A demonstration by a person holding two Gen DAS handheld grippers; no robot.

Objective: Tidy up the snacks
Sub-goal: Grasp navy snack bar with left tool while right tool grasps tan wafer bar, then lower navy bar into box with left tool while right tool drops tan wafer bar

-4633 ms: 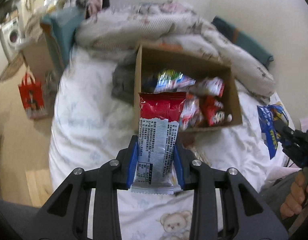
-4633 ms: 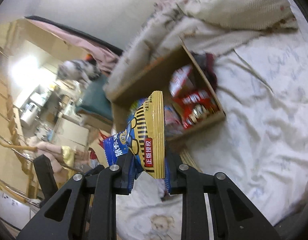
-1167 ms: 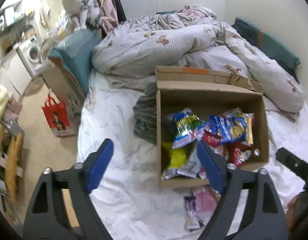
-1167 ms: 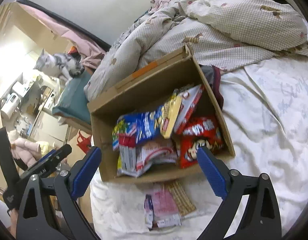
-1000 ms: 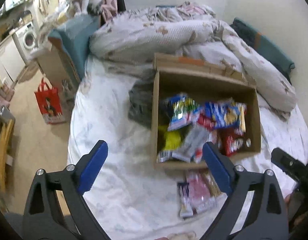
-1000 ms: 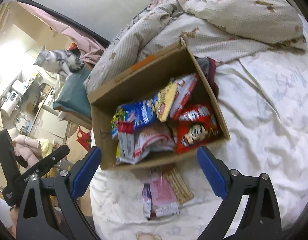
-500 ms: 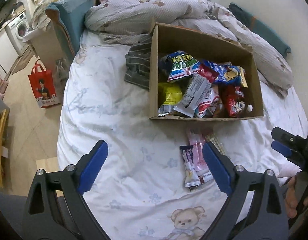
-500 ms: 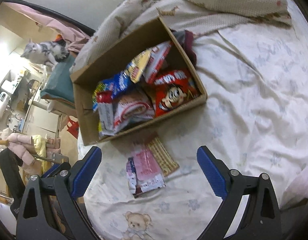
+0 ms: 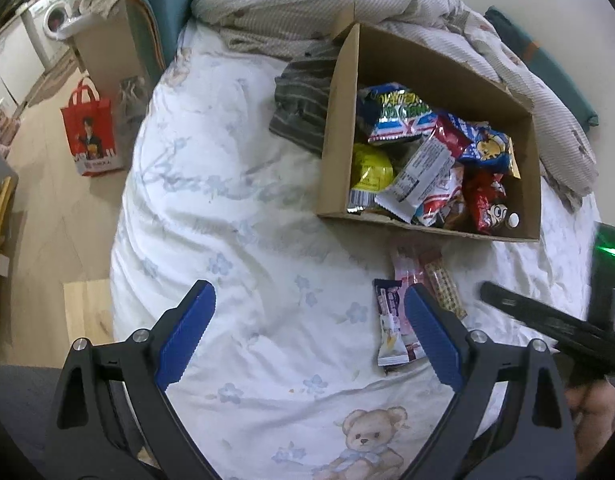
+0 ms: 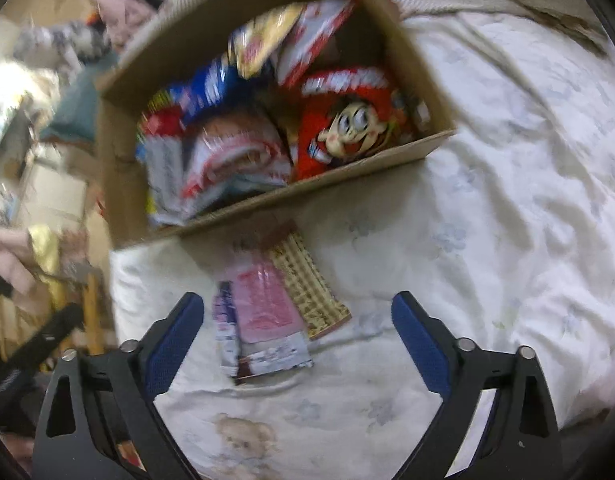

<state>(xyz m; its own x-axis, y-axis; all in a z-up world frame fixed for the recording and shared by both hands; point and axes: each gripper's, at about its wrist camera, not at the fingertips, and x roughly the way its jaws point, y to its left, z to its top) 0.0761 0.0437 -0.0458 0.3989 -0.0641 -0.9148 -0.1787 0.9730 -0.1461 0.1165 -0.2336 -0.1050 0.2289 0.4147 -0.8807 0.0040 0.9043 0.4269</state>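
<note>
The left tool [image 9: 307, 328] hangs over the near part of the bed [image 9: 235, 208], jaws spread wide and holding nothing; the right tool [image 10: 297, 330] is likewise wide open and empty, its view blurred. Both probably stand open to take the loose packets [image 10: 267, 316] that lie flat between the bed's near edge and the box [image 9: 335, 128]: a purple one, a pink one and a tan wafer pack, side by side just outside the box's near wall. Their print is too small to read. Farther in, the box holds a heap of snacks [image 9: 431, 160]; a red bag [image 10: 347, 124] shows a cartoon face. No brand reads clearly.
</note>
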